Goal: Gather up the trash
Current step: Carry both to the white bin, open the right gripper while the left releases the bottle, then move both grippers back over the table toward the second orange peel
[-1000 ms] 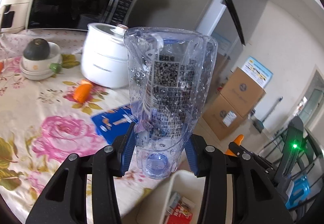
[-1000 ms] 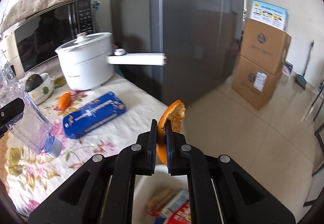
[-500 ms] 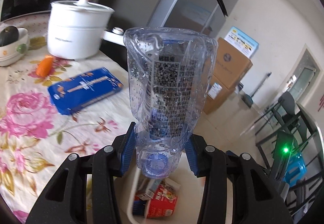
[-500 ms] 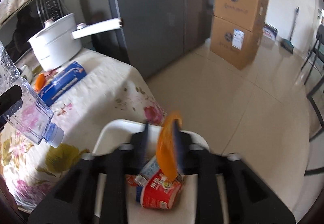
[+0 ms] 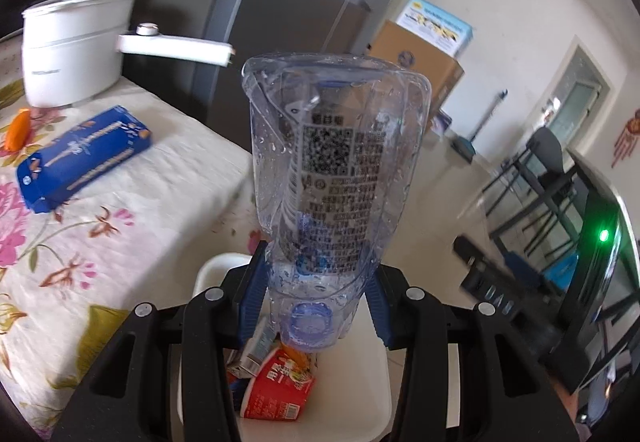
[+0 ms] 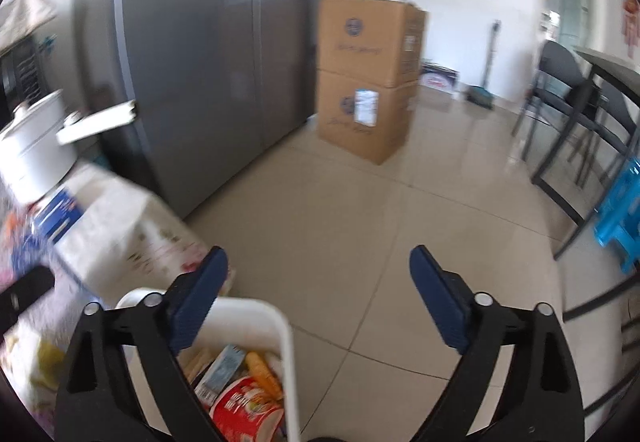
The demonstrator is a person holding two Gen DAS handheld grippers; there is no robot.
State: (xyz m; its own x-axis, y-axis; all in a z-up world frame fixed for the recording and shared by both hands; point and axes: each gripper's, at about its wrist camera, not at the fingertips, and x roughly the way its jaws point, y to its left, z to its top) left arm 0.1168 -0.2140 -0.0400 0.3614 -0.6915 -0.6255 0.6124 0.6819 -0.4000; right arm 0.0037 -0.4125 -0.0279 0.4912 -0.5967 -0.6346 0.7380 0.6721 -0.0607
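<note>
My left gripper (image 5: pixel 314 300) is shut on a clear plastic bottle (image 5: pixel 332 170) near its blue-capped neck, cap toward the camera, and holds it above a white trash bin (image 5: pixel 360 394). A red instant-noodle cup (image 5: pixel 278 388) and a small carton lie in the bin. In the right wrist view my right gripper (image 6: pixel 318 282) has its jaws opening wide with nothing between them, over the bin's white rim (image 6: pixel 286 334). An orange peel (image 6: pixel 262 372) lies in the bin beside the noodle cup (image 6: pixel 244 410).
A floral-cloth table (image 5: pixel 120 210) stands left of the bin with a blue box (image 5: pixel 84 156), a white cooking pot (image 5: pixel 76 50) and an orange item (image 5: pixel 18 124). A grey fridge (image 6: pixel 208 54), stacked cardboard boxes (image 6: pixel 368 78), dark chairs (image 6: pixel 568 98) and a blue stool (image 6: pixel 620 214) surround the tiled floor.
The right gripper let go of the orange peel, which now lies in the bin, and its jaws spread wide. Both grippers moved off the table toward the bin; the left still holds the bottle.
</note>
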